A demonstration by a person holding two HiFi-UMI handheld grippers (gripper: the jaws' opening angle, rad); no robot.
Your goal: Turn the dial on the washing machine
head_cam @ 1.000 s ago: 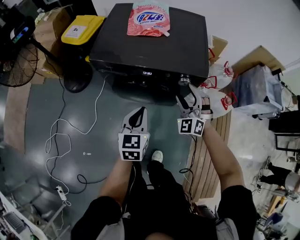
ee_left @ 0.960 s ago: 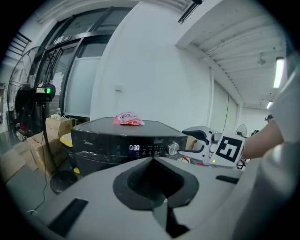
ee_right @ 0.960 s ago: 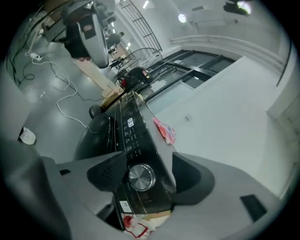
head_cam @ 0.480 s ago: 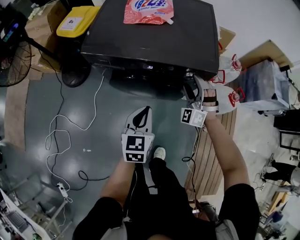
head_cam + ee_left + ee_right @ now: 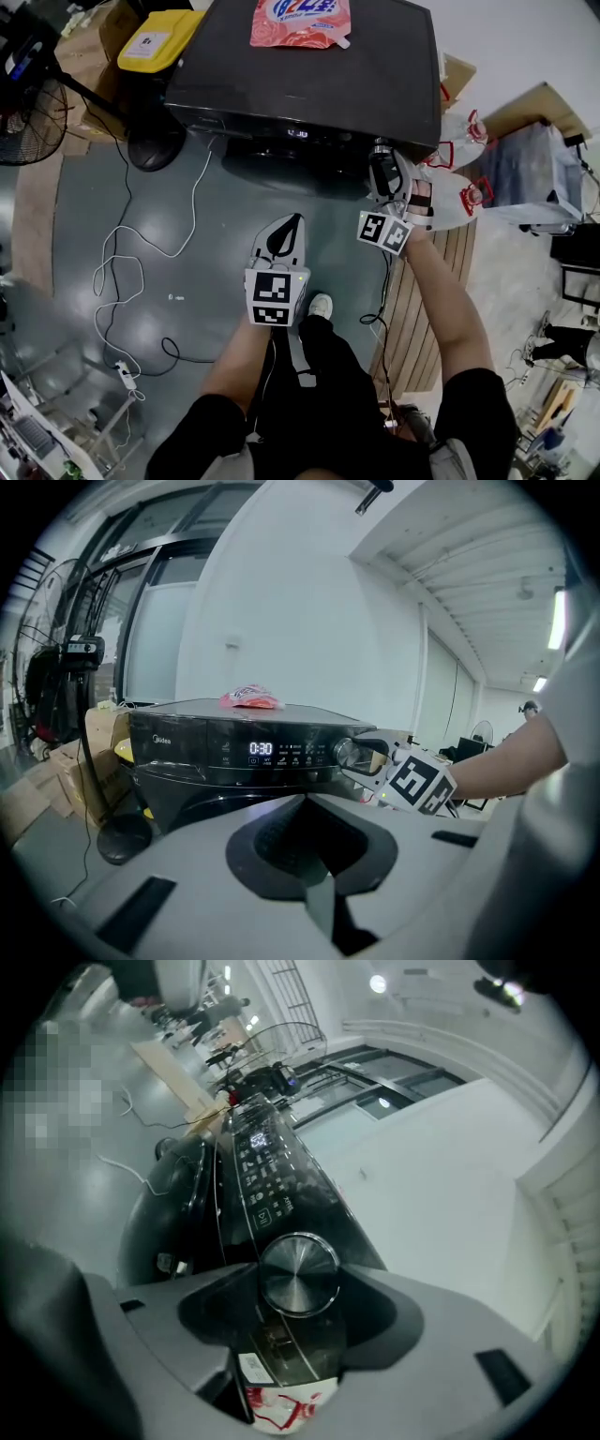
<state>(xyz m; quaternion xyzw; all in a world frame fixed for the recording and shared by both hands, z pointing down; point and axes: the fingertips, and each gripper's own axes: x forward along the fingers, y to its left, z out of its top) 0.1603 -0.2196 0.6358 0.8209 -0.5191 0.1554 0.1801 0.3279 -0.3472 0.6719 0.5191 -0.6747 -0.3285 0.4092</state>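
In the head view the right gripper [image 5: 380, 174] hides the washing machine's [image 5: 300, 89] dial [image 5: 298, 1274]; its own view shows jaws pinching it. The left gripper [image 5: 284, 234], jaws pressed together, hangs short of the machine.

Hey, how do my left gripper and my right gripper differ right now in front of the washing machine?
The right gripper is up at the washing machine's front panel, while the left gripper hangs short of it, over the floor. The right gripper's jaws clasp the dial, but the left gripper's jaws are together with nothing between them. From the head view, the right gripper looks rolled to one side and the left gripper level. Both point toward the machine.
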